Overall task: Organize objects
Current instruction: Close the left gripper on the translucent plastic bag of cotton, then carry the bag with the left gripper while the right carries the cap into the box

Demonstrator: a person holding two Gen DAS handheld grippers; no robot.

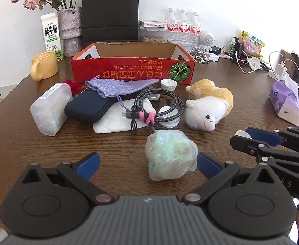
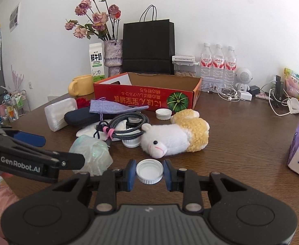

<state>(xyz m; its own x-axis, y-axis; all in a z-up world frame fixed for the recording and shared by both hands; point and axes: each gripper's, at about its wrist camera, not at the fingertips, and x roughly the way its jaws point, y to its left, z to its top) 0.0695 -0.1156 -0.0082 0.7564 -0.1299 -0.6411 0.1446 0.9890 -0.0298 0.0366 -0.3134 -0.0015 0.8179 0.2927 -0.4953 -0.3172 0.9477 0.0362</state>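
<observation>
right gripper – clamped on white cap | left gripper – spread wide, empty | red box – straight ahead, beyond the clutter

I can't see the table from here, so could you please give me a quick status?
Right hand-held gripper shut on white cap. Left hand-held gripper open around plastic bundle. Red box beyond clutter.

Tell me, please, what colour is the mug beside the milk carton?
Pale yellow ceramic mug; clearest in the left wrist view.
</observation>
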